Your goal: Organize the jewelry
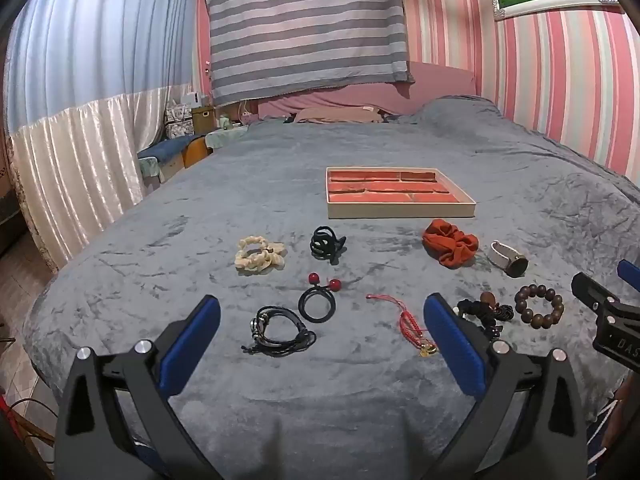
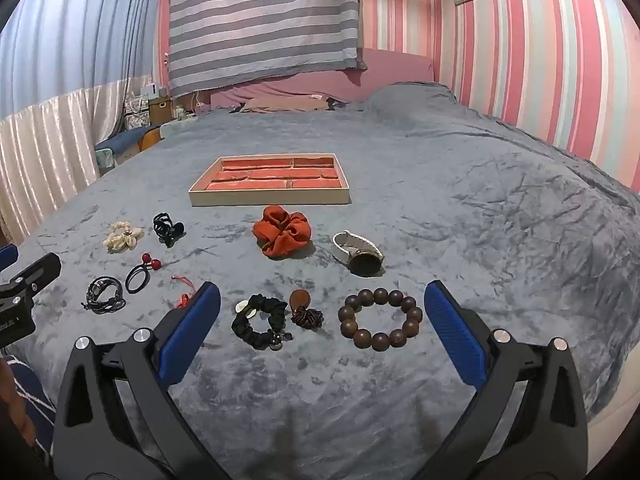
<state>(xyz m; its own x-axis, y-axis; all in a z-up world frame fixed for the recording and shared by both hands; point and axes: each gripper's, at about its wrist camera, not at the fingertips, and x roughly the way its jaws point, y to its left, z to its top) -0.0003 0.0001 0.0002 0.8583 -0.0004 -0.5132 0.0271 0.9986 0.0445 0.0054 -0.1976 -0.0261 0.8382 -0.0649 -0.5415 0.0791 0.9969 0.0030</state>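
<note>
A shallow tray (image 1: 400,211) (image 2: 268,199) with an empty red brick-pattern lining lies on the grey blanket. In front of it are spread a cream scrunchie (image 1: 259,255), a black claw clip (image 1: 327,243), a rust scrunchie (image 2: 282,236), a watch (image 2: 360,253), a wooden bead bracelet (image 2: 380,319), a black scrunchie (image 2: 260,322), a red-bead hair tie (image 1: 318,300), a black cord bracelet (image 1: 280,330) and a red string charm (image 1: 408,322). My left gripper (image 1: 322,314) stands open above the near items. My right gripper (image 2: 322,302) is open too, holding nothing.
The grey blanket (image 2: 500,220) covers a bed whose edges fall away left and right. A striped cloth (image 1: 308,28) hangs at the back wall above pillows. Curtains (image 1: 80,120) and small furniture stand at the left. The right gripper's body (image 1: 608,316) shows beside the bead bracelet.
</note>
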